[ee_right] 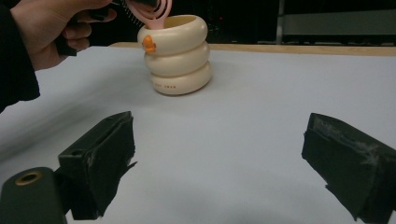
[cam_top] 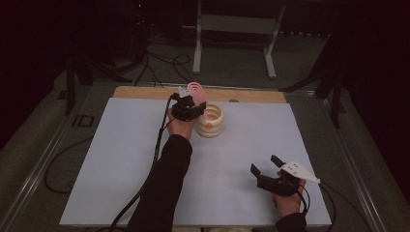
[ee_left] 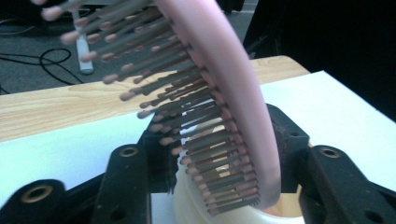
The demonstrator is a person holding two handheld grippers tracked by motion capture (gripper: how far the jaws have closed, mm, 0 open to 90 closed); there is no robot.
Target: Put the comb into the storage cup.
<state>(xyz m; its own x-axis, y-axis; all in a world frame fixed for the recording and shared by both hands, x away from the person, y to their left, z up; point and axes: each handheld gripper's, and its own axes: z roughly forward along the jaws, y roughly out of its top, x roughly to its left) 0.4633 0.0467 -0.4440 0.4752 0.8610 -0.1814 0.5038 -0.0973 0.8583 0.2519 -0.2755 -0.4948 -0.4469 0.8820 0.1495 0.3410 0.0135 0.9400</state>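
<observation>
1. In the high view, the left gripper (cam_top: pixel 189 107) is sitting just above centre of the frame, at the far part of the white sheet (cam_top: pixel 121 159), with the person's dark sleeve (cam_top: pixel 167 183) running up to it from the bottom edge.
2. Its jaws are closing on a pink hairbrush (cam_top: pixel 197 91), which is standing up above the gripper; in the left gripper view the brush (ee_left: pixel 229 93) is slanting from upper left to lower centre, bristles facing left.
3. A cream ribbed cup (cam_top: pixel 211 121) is standing just right of that gripper, and the brush's lower end is dipping into its mouth (ee_right: pixel 161 16).
4. The right gripper (cam_top: pixel 265 166) is resting at lower right of the high view, jaws spread wide apart and gripping nothing, well apart from the cup.
</observation>
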